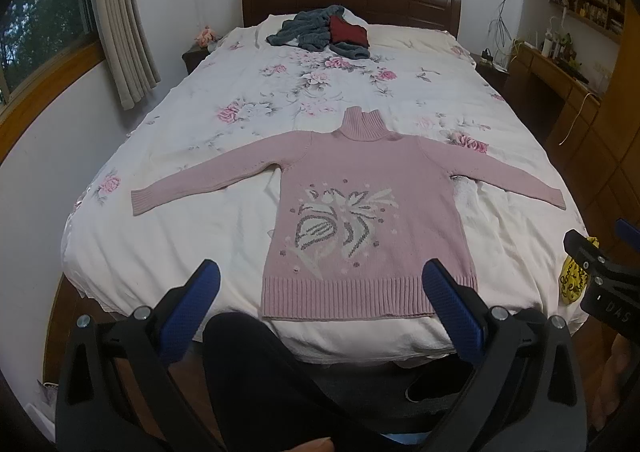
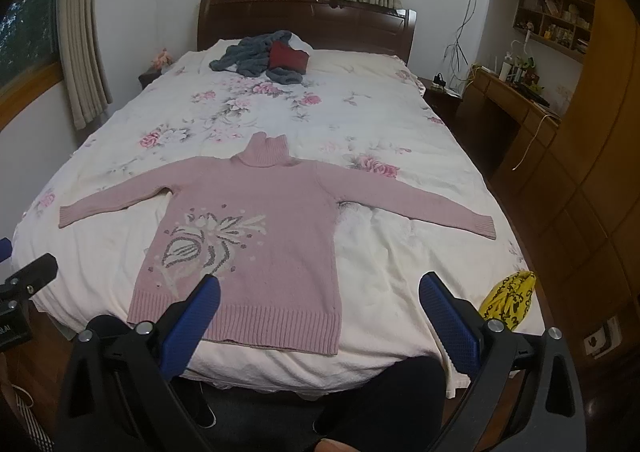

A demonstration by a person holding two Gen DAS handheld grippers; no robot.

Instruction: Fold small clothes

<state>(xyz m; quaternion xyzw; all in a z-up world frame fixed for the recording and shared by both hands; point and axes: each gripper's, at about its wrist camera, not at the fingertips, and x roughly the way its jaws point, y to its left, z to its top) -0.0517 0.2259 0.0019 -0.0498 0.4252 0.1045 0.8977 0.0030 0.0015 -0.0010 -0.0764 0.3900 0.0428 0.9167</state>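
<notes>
Sweater (image 1: 368, 212): I see it flat on the bed (image 1: 200, 236) — sleeves spread.
Left gripper (image 1: 320, 288): fingers apart, empty.
Right gripper (image 2: 320, 292): same — spread, holding nothing.

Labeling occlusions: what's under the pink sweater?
The pink sweater lies flat on the floral bedspread, which shows all around it. Whatever lies directly beneath its body and sleeves is covered.

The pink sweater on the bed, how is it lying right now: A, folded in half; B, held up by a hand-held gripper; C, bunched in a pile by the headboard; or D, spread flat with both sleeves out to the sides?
D: the pink sweater lies flat, sleeves spread sideways, untouched.
</notes>
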